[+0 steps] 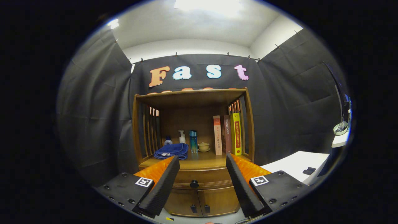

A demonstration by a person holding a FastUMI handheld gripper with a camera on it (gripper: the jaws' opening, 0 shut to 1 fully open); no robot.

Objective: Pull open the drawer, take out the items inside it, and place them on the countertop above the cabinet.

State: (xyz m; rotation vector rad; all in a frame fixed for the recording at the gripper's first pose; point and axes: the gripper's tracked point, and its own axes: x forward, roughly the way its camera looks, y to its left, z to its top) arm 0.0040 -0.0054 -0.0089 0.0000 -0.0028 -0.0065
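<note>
Empty tongs point(202, 161) gape wide before the closed drawer point(199, 177), contents hidden.

Polished wood cabinet point(192, 186) with a glossy counter point(202, 160); soft cloth towel point(171, 151); paper-covered books point(227, 134); ribbed, matt pads point(161, 186) on the spread hand-held gripper point(202, 168).

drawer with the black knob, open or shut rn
Shut: the wooden drawer with the round black knob sits flush in the wooden cabinet. The claw is open, well short of it.
</note>
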